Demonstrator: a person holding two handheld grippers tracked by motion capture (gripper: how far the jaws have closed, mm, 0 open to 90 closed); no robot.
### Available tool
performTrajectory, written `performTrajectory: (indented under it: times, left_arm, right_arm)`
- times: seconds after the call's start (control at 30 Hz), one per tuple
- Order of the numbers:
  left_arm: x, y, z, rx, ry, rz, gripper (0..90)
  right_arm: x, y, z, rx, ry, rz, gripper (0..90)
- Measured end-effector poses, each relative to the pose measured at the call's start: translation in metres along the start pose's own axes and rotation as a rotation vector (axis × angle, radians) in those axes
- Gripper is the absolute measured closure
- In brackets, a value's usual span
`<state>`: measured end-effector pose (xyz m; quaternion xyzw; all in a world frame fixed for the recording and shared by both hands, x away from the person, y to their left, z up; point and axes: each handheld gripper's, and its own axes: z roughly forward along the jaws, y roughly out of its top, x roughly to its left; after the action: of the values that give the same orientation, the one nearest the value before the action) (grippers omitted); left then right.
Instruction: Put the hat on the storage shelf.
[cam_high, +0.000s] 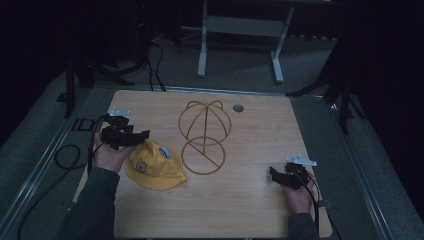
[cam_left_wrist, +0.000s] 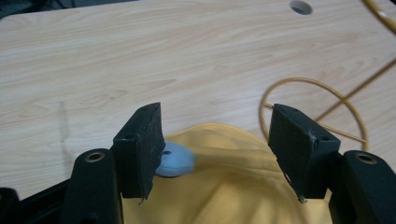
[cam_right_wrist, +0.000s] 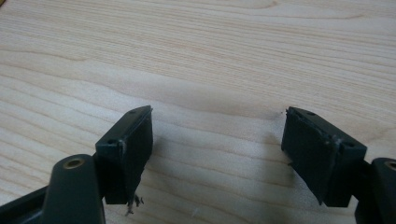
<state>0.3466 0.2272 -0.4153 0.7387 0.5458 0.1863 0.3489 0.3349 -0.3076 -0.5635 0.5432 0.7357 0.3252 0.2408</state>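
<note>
On the left of the high view, the left hand (cam_high: 107, 155) holds the left tongs (cam_high: 142, 135) at the near left part of the wooden surface (cam_high: 250, 200), with the jaws pointing right over the top edge of a yellow cap (cam_high: 152, 167). In the left gripper view the jaws stand wide apart with the cap's yellow cloth (cam_left_wrist: 229, 182) lying loose between and under them; neither pad presses on it, so nothing is gripped. A small pale blue patch (cam_left_wrist: 175, 161) on the cap sits just beside the inner face of the jaw on that view's left; whether it touches the pad I cannot tell.

The cap lies flat on the surface, near its left edge and toward the person, with a small emblem on its front.

Just right of the cap stands a gold wire frame (cam_high: 205, 135): a flat ring with a cross bar resting on the surface and a domed cage of wire behind it. The cap's right edge lies close to the ring. Beyond the frame a round hole (cam_high: 238, 107) shows in the surface.

Far right, well apart from the cap and frame, the right hand (cam_high: 299, 197) holds the right tongs (cam_high: 274, 175) low over bare wood. In the right gripper view its jaws are spread wide with nothing between them.
</note>
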Motion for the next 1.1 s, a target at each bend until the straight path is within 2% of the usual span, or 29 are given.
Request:
performTrajectory:
  times: [0.1, 0.4, 0.57, 0.73, 0.87, 1.03, 1.1]
  left_arm:
    - [-0.005, 0.001, 0.0, 0.006, -0.031, 0.008, 37.0]
    - [-0.017, 0.001, -0.001, 0.039, -0.076, 0.042, 41.4]
    - [-0.021, 0.001, 0.0, 0.054, -0.09, 0.018, 44.9]
    - [-0.023, 0.001, 0.005, 0.069, -0.074, 0.004, 44.0]
    - [-0.029, -0.001, 0.009, 0.094, -0.022, -0.011, 36.1]
    - [-0.034, -0.004, 0.011, 0.117, -0.005, -0.019, 28.3]
    - [-0.035, -0.007, 0.012, 0.127, -0.001, -0.024, 28.0]
  right_arm:
    - [0.0, 0.0, 0.0, 0.0, 0.0, -0.001, 24.7]
    - [0.0, 0.0, 0.0, 0.001, 0.0, -0.001, 24.7]
    - [0.0, 0.0, 0.0, 0.0, 0.001, -0.001, 24.7]
    - [0.0, 0.0, 0.0, 0.0, 0.001, -0.001, 24.7]
    - [0.0, 0.001, 0.0, 0.001, 0.002, 0.0, 24.7]
    - [0.0, 0.001, 0.001, 0.001, 0.002, 0.0, 24.7]
    - [0.0, 0.001, 0.001, 0.001, 0.002, -0.001, 24.7]
